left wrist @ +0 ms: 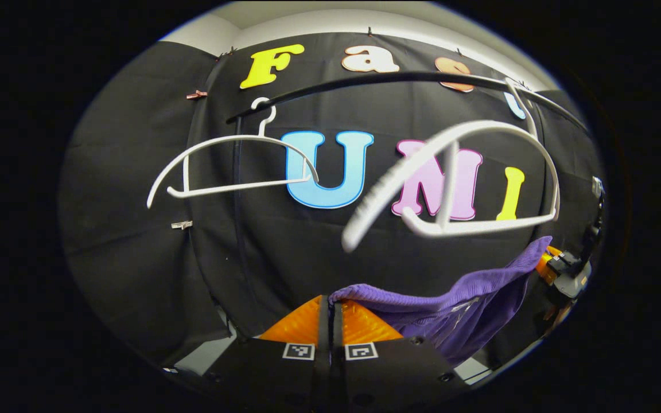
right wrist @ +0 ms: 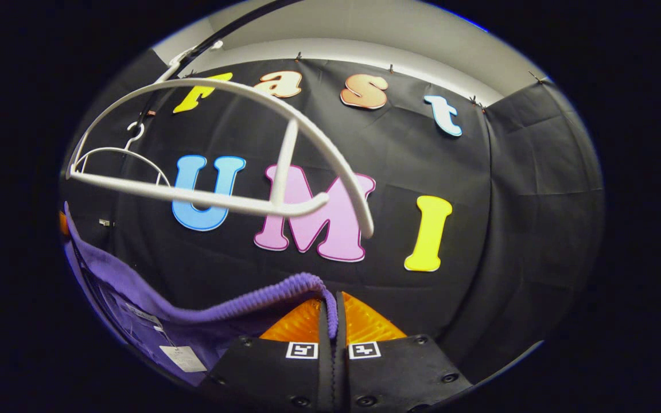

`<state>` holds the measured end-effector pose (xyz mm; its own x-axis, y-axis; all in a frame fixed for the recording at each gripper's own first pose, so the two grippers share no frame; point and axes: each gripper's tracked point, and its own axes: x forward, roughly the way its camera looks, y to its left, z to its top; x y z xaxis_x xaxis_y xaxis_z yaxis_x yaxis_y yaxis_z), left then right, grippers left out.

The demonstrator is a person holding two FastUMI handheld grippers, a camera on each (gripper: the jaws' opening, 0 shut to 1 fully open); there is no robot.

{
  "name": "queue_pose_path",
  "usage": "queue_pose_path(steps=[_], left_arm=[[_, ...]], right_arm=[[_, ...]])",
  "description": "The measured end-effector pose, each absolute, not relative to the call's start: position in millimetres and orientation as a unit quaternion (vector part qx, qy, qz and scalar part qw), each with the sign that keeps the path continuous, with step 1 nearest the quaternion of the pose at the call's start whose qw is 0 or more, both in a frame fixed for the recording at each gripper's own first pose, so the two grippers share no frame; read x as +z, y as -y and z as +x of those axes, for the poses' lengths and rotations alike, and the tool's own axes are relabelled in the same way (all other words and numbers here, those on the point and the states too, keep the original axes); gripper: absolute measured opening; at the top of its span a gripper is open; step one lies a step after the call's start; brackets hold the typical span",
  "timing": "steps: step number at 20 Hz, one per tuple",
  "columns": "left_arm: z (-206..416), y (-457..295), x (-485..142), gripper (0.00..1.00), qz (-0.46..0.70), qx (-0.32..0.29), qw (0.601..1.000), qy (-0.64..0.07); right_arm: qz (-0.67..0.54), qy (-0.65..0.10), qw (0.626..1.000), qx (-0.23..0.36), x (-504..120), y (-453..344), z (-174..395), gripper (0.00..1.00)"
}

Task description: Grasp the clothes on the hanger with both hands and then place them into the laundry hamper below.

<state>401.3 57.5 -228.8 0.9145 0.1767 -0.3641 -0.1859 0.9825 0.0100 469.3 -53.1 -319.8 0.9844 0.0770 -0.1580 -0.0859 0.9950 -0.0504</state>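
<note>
Below the bare white plastic hanger (left wrist: 451, 183), your left gripper (left wrist: 330, 321) and right gripper (right wrist: 331, 321) are each clamped on an edge of the purple ribbed knit garment (left wrist: 468, 298). It sags between them, clear of the hanger, with a second white hanger (left wrist: 233, 166) farther along the black rail (left wrist: 399, 77).

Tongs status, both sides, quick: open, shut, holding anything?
Left tongs: shut on the purple garment, off the near white hanger.
Right tongs: shut on the garment's ribbed edge.
</note>
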Motion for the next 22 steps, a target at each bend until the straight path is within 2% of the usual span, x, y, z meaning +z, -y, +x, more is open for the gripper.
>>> queue_pose_path(steps=[6,15,19,22], left_arm=[[375,-34,-237,0.05,-0.003,0.063,0.979,-0.194],[351,35,-145,0.05,-0.028,-0.037,0.989,-0.138],[339,59,-137,0.05,-0.045,-0.070,0.987,-0.138],[329,72,-173,0.05,-0.049,-0.092,0.980,-0.167]], right_arm=[[-0.015,-0.071,0.993,0.092,-287,10,417,0.05],[0.031,-0.017,0.982,0.183,-166,-56,366,0.05],[0.050,-0.034,0.976,0.211,-160,-69,341,0.05],[0.047,-0.073,0.971,0.223,-194,-73,322,0.05]])
